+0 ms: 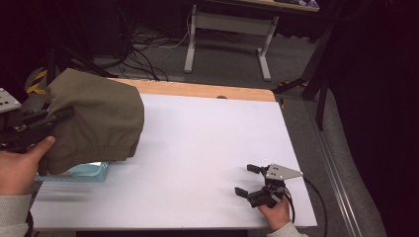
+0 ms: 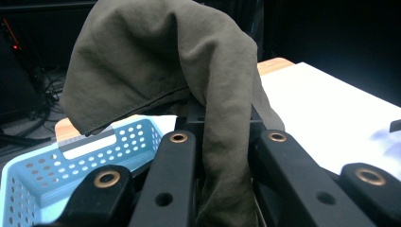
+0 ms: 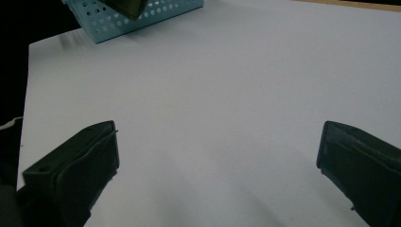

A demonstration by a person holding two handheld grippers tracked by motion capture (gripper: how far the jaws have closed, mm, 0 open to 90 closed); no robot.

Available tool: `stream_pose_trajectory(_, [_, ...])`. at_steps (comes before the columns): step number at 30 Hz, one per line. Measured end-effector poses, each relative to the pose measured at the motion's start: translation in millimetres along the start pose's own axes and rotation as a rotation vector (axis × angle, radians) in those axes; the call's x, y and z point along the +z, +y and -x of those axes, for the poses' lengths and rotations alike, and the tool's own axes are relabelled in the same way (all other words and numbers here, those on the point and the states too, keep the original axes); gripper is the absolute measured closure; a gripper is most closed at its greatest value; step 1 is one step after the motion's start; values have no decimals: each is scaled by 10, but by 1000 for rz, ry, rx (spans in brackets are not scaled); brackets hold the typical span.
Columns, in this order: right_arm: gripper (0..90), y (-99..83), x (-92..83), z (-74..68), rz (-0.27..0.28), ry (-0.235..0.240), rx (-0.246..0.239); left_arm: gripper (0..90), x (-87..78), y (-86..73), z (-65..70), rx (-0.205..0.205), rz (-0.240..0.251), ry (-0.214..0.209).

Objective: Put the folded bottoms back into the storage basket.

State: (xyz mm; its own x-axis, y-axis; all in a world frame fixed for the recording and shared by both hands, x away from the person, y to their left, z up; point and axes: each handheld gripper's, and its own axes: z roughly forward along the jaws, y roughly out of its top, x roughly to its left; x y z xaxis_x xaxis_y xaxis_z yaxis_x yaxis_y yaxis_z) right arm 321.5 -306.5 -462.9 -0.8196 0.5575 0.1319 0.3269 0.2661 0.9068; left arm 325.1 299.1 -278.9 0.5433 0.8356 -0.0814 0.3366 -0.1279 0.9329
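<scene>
While held above the pale blue basket (image 1: 84, 172) at about nine o'clock of the bench (image 1: 197, 163), hung draped over the left claw (image 1: 37, 123), the olive-green cloth (image 1: 94, 121). Clamped on a fold of that cloth (image 2: 222, 156) between the two black jaws in the left gripper view, with the rest bulging up and over them like a hood. Seen below and to the left of the jaws there, the perforated basket (image 2: 71, 165), open side up, with one handle slot in its near wall. Covered for the most part by the cloth in the high view, with one corner of the basket visible under the hem. Gripped from the left edge of that view by a hand (image 1: 20, 165) in a grey sleeve.

Rested at about five o'clock of the bench, well apart from cloth and basket, the right claw (image 1: 251, 180). Stood wide apart with bare white surface between them, its jaws, in the right gripper view. Visible at eleven o'clock of that view, a corner of the basket (image 3: 142, 16) with a dark tip of cloth (image 3: 127, 7) over it.
</scene>
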Motion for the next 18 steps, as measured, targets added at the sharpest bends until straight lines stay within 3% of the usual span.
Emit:
stream_pose_trajectory(7, [4, 0, 0, 0, 0, 1, 0, 817, 2, 23, -76, -19, -37, -17])
stream_pose_trajectory(18, [3, -1, 1, 0, -1, 0, 0, 815, 92, -19, -206, -47, -84, -3])
